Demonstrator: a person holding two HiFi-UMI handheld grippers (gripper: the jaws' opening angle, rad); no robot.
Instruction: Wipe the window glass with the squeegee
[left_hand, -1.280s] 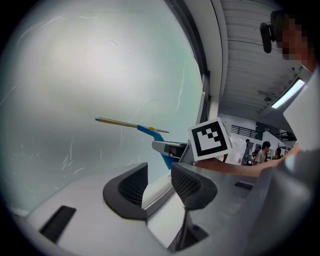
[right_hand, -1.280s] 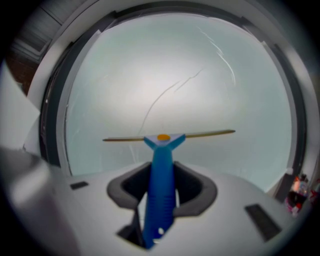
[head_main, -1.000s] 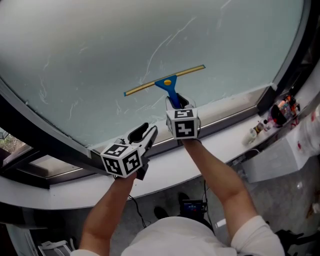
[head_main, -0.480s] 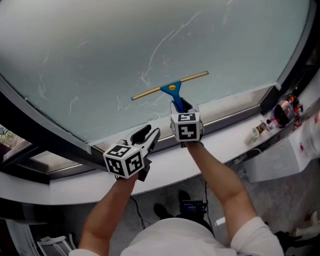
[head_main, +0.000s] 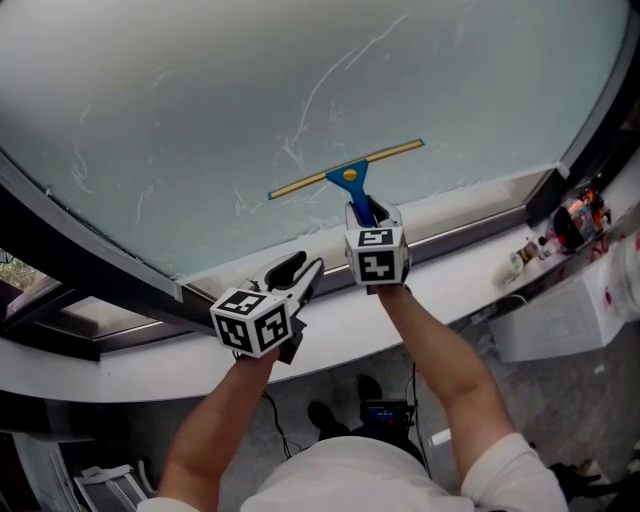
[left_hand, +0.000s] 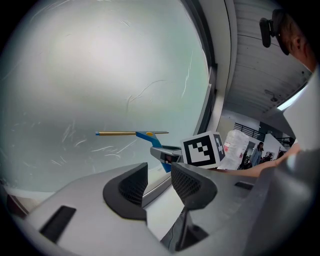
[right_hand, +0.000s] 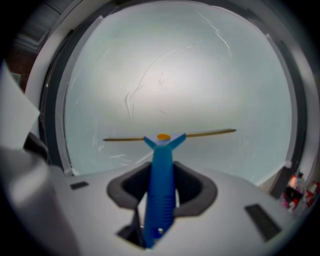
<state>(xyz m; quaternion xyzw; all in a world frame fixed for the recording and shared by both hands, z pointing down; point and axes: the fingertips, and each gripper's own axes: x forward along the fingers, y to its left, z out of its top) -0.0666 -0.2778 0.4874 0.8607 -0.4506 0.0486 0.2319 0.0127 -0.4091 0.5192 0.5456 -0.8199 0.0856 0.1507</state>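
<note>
Low on window glass (head_main: 200, 100), apparently touching: squeegee (head_main: 348, 173)

It looks like an office-type or institutional interior, not a home: wide window glass (head_main: 250, 90) in a dark frame (head_main: 90, 280) over a white sill (head_main: 450, 285), a slatted ceiling (left_hand: 260, 75), and distant people (left_hand: 260, 148) in an open hall.

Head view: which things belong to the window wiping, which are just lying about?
In use: squeegee, window glass, right gripper shut on the squeegee.
Lying about: small bottle on the sill, colourful bits beside it; left gripper open, idle.
</note>
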